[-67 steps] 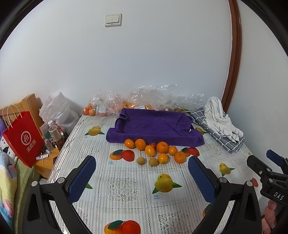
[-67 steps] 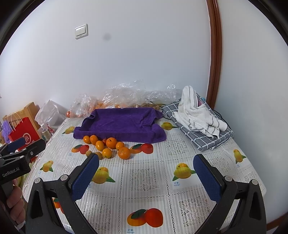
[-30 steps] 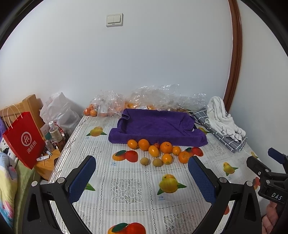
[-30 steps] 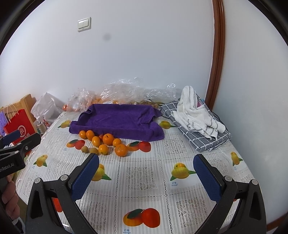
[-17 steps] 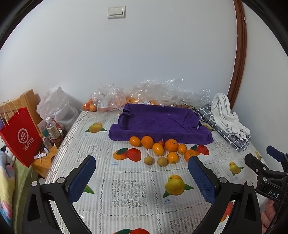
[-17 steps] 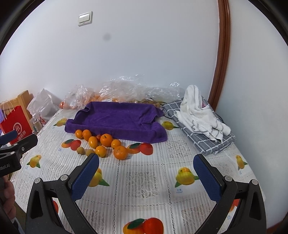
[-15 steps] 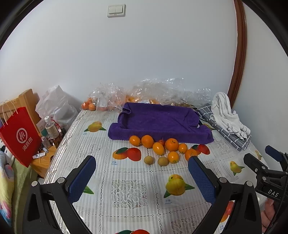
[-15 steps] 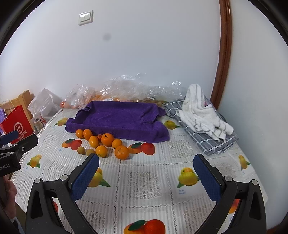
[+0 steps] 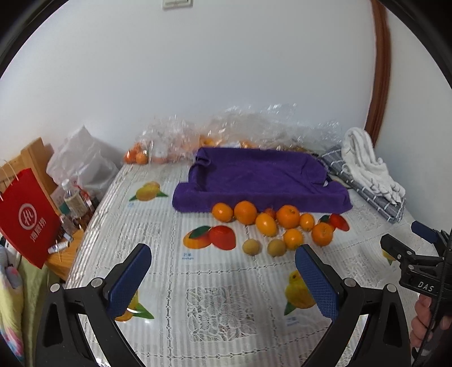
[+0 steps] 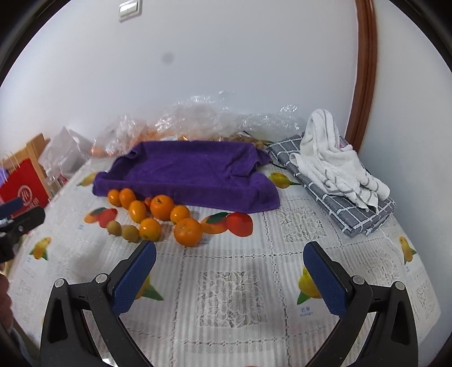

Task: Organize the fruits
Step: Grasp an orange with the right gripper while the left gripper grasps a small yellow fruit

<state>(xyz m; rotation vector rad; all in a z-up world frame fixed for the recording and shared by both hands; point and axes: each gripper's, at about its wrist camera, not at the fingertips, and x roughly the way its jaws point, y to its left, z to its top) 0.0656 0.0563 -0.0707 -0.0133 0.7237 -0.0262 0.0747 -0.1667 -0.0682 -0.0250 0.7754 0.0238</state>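
The table under a white lace-pattern fruit-print cloth [image 9: 226, 296] carries a purple towel-lined tray [image 10: 192, 169], with loose round orange citrus fruits [image 10: 162, 207] and two small brown kiwis [image 9: 264, 247] just in front of it. Approach step, likely: left gripper [image 9: 223, 278] and right gripper [image 10: 228, 275] hover spread wide, empty. Next needs closing on one fruit. Only the left view shows the red paper bag [image 9: 26, 223] fully

I have brought both tools forward and lower toward the counter [image 9: 226, 296]. The cluster of oranges [image 9: 287, 216] now sits larger and nearer the middle of my left view, just above my left gripper [image 9: 223, 268]. In my right view the oranges [image 10: 188, 232] lie closer to my right gripper [image 10: 230, 268] (its left finger tip [image 10: 147, 254] nearly reaches them). The wall switch [image 9: 177, 3] has slid to the top edge.
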